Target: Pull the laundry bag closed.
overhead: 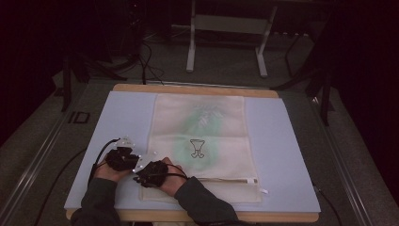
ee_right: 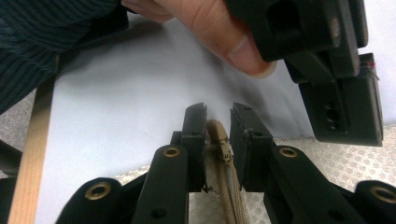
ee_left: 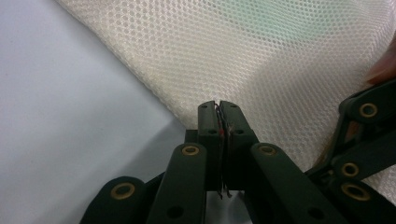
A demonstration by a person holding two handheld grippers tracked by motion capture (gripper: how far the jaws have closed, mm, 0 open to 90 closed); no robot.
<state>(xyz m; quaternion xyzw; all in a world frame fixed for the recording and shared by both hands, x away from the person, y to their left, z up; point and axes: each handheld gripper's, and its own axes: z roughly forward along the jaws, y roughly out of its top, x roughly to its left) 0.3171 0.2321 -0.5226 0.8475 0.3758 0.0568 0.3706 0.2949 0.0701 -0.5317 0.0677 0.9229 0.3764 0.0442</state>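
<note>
In the high view, a cream mesh bag [overhead: 202, 141] lies flat on the pale blue surface [overhead: 127, 117], with the left gripper [overhead: 121, 157] and right gripper [overhead: 151, 173] close together at its near-left corner. In the left gripper view, the fingers [ee_left: 208, 122] are clenched at the mesh edge. In the right gripper view, released fingers [ee_right: 195, 123] straddle the bag's tan zipper end [ee_right: 219, 140], unclosed

From my remote seat I see a dim room, grey carpeted floor [overhead: 226, 66], a white metal frame stand [overhead: 228, 28] beyond the wooden-edged table [overhead: 193, 88].
</note>
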